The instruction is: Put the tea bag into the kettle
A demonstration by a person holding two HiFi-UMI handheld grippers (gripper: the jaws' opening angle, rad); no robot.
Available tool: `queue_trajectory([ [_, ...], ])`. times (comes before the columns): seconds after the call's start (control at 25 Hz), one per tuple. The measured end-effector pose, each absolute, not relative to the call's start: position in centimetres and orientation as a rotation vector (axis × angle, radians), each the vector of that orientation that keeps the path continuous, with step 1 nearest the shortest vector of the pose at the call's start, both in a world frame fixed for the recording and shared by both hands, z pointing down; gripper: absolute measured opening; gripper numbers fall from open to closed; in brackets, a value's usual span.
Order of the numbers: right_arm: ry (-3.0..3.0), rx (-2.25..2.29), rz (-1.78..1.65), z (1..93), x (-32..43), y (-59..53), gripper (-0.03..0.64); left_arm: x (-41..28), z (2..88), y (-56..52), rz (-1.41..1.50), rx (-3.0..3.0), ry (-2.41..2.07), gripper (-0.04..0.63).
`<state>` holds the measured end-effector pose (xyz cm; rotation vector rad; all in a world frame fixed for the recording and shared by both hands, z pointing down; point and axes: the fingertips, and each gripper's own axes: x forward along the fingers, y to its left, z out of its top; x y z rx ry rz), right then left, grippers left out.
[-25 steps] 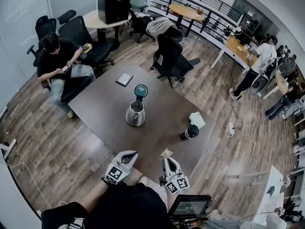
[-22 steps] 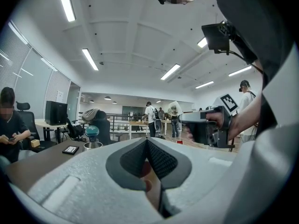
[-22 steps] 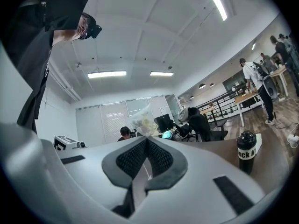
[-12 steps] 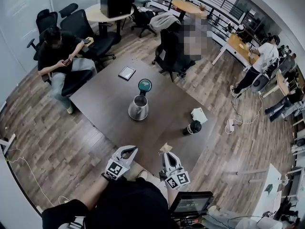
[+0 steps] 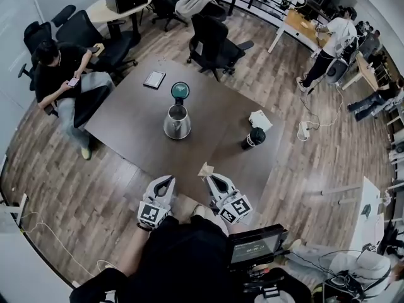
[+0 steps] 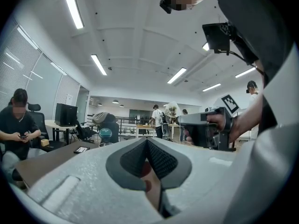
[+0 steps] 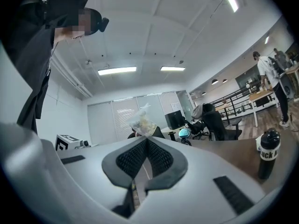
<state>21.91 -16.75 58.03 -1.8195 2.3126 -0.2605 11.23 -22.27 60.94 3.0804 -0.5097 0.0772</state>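
The steel kettle [image 5: 177,122] stands mid-table with its teal lid [image 5: 180,90] flipped up behind it. My right gripper [image 5: 211,180] hovers at the table's near edge, shut on a small pale tea bag [image 5: 206,169] that sticks up above the tips. In the right gripper view the tea bag [image 7: 142,122] rises from the closed jaws of that gripper [image 7: 146,139]. My left gripper [image 5: 165,183] is beside it to the left, shut and holding nothing. In the left gripper view this gripper [image 6: 146,141] points across the table, with the tea bag [image 6: 172,110] to its right.
A black bottle [image 5: 253,137] and a white box [image 5: 259,120] are on the table's right side. A tablet [image 5: 154,79] lies at the far left. A seated person [image 5: 60,68] and office chairs [image 5: 211,40] ring the dark table [image 5: 126,125]. A monitor [image 5: 254,252] is at my right.
The head view has shifted, so the table sits a little higher and further left in frame. Both grippers stay at the near edge, and the right one still holds the tea bag.
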Motion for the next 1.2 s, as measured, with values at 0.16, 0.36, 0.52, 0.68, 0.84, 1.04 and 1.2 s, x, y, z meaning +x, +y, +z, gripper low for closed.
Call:
queue_trajectory([
  [0.16,2.345,-1.768,-0.265,57.7,21.1,-17.7,0.008,10.2,60.8,-22.6,0.083,3.071,-0.564,-0.008],
  [0.36,2.392,-1.694,-0.290,57.8,19.8,-19.1,0.008,8.1,60.4,-23.3,0.098,3.056,-0.665,-0.008],
  [0.52,2.447,-1.628,-0.295,57.8,18.1,-20.5,0.008,5.9,60.2,-23.9,0.106,3.033,-0.768,-0.008],
  [0.68,2.489,-1.566,-0.294,57.6,16.8,-21.8,0.008,3.9,60.5,-24.3,0.105,2.990,-0.859,-0.008],
  [0.84,2.529,-1.519,-0.310,58.1,15.5,-22.5,0.008,2.2,61.0,-24.3,0.099,2.975,-0.927,-0.008],
  [1.04,2.573,-1.487,-0.320,59.0,15.1,-22.8,0.008,1.1,61.0,-24.4,0.091,2.945,-0.997,-0.008],
  [1.2,2.593,-1.484,-0.352,60.2,15.5,-23.5,0.008,0.8,60.9,-24.2,0.082,2.938,-1.022,-0.008],
])
